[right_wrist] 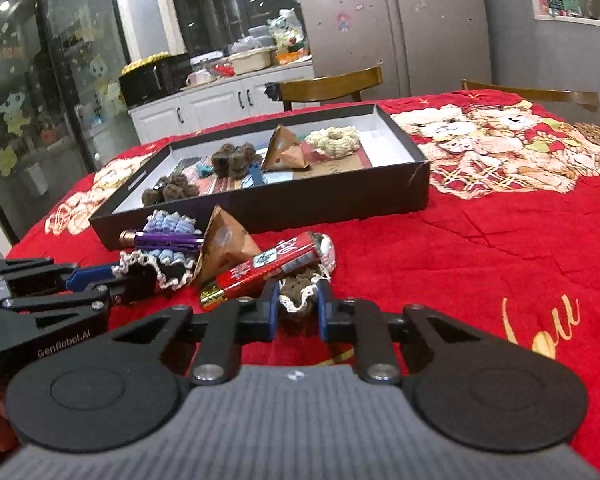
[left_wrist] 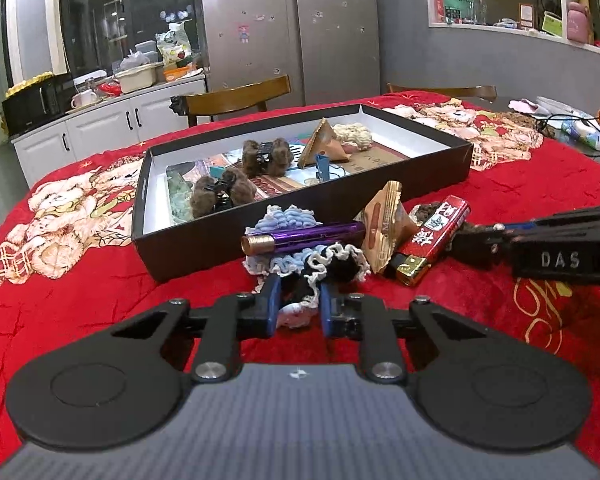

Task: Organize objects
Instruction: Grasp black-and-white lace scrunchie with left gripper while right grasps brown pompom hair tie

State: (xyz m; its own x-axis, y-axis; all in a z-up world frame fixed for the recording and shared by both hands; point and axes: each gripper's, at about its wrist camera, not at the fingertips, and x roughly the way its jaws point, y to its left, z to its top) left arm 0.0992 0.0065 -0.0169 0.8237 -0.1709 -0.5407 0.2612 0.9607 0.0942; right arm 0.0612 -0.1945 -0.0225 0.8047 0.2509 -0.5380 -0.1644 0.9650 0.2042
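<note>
A black shallow box (left_wrist: 456, 156) (right_wrist: 418, 184) on the red tablecloth holds brown furry clips (left_wrist: 224, 194), a brown triangular packet (left_wrist: 324, 142) and a cream scrunchie (right_wrist: 332, 140). In front of it lie a purple tube (left_wrist: 304, 236) (right_wrist: 168, 239), a blue scrunchie (left_wrist: 290, 216), a second triangular packet (left_wrist: 384, 224) (right_wrist: 224, 244) and a red lighter (left_wrist: 432, 248) (right_wrist: 268, 268). My left gripper (left_wrist: 299, 298) (right_wrist: 112, 282) is shut on a black scrunchie with white lace (left_wrist: 332, 268) (right_wrist: 156, 270). My right gripper (right_wrist: 299, 298) (left_wrist: 480, 240) is shut on a brown scrunchie with white lace (right_wrist: 300, 282).
Two wooden chairs (left_wrist: 236, 98) (right_wrist: 532, 94) stand behind the table. White cabinets with clutter (left_wrist: 108, 120) and a steel fridge (left_wrist: 288, 28) are beyond. Cables and wrapped items (left_wrist: 580, 128) lie at the table's far right. Red cloth (right_wrist: 500, 240) stretches right of the pile.
</note>
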